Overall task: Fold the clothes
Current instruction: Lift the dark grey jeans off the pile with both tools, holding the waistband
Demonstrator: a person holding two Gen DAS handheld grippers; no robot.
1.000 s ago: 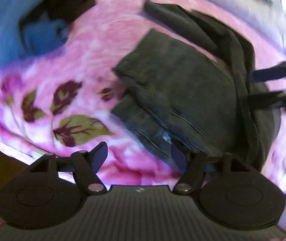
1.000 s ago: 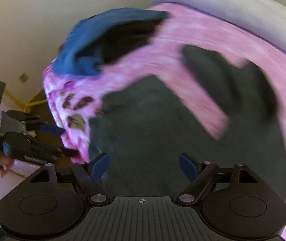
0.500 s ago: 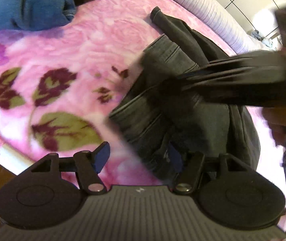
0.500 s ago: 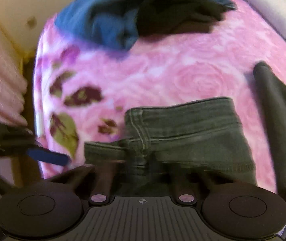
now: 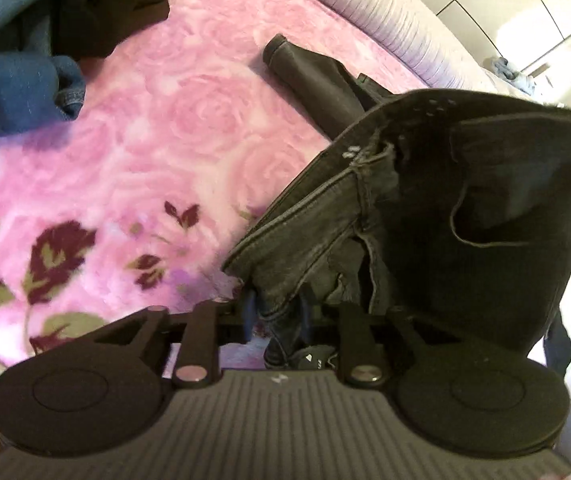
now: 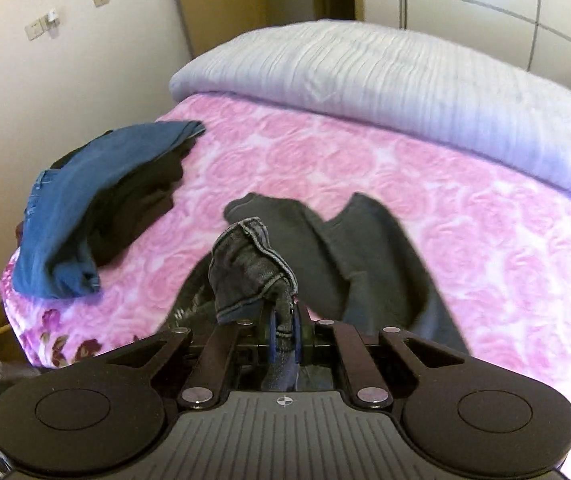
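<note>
Above the pink floral blanket (image 6: 425, 184), each gripper (image 5: 275, 312) (image 6: 284, 330) pinches the waistband of rumpled dark grey jeans (image 5: 465, 220).

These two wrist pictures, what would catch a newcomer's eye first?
First the dark grey jeans, lifted off the bed at the waistband, with the left gripper and the right gripper each shut on denim. Under them spreads the pink rose blanket. On its far left side lies a heap of clothes topped by blue jeans.
</note>
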